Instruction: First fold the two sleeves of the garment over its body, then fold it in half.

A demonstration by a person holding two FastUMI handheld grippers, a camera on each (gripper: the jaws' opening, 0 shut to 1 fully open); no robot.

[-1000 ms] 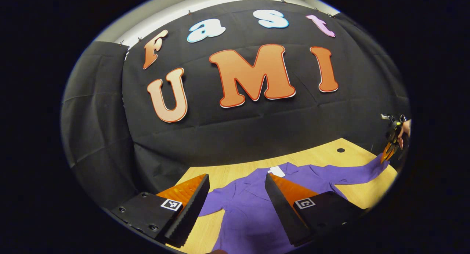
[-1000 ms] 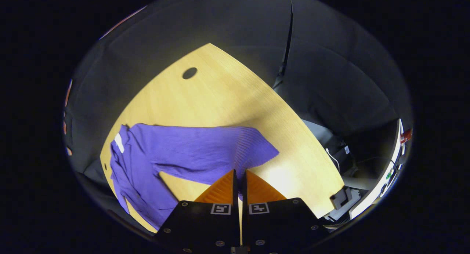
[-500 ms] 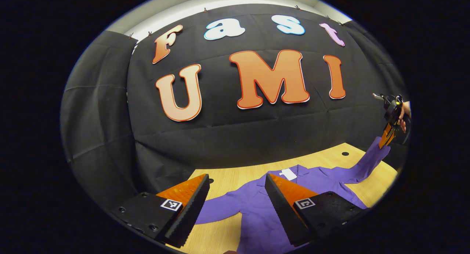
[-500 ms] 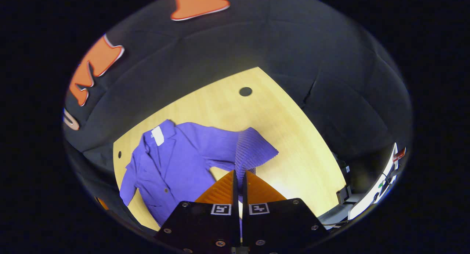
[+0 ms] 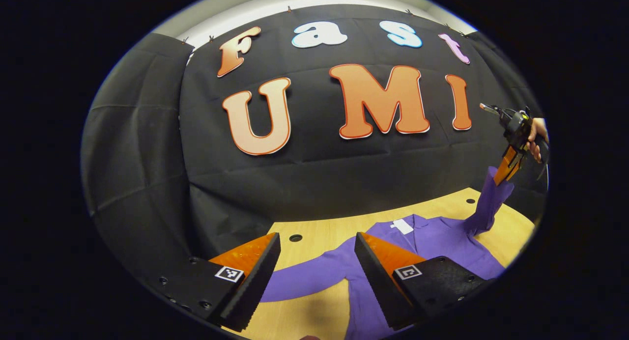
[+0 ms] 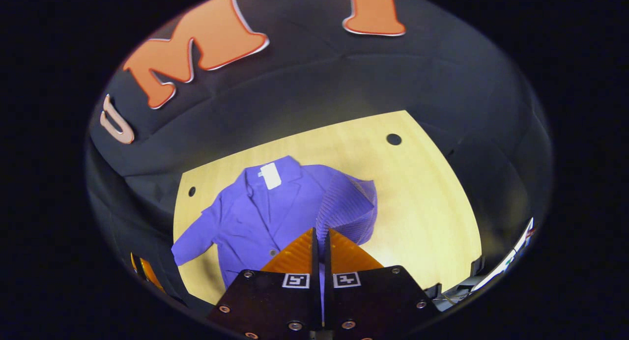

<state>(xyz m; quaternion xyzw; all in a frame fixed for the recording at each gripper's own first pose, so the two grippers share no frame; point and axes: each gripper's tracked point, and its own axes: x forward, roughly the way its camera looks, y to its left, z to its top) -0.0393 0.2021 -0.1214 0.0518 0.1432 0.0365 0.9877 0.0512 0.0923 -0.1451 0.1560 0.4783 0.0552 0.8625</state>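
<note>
A purple garment [image 6: 255, 212] with a white neck label [image 6: 270, 176] lies face up on the wooden table [image 6: 422, 202]. My right gripper [image 6: 320, 232] is shut on the cuff of its right sleeve [image 6: 344, 205], which hangs lifted above the table. In the left gripper view that right gripper [image 5: 505, 169] holds the sleeve [image 5: 486, 202] up at the far right, with a hand [image 5: 536, 133] on it. My left gripper [image 5: 317, 241] stands open above the garment's other sleeve [image 5: 304, 281], nothing between its fingers.
The table has round cable holes [image 6: 393, 139] [image 5: 295, 238] near its back edge. Black cloth walls [image 5: 147, 183] close in behind and at the left. Bare wood [image 6: 432, 232] lies right of the garment.
The right gripper has risen and swung inward toward the garment's body, carrying the sleeve cuff up with it. The left gripper has drifted left, still open.
</note>
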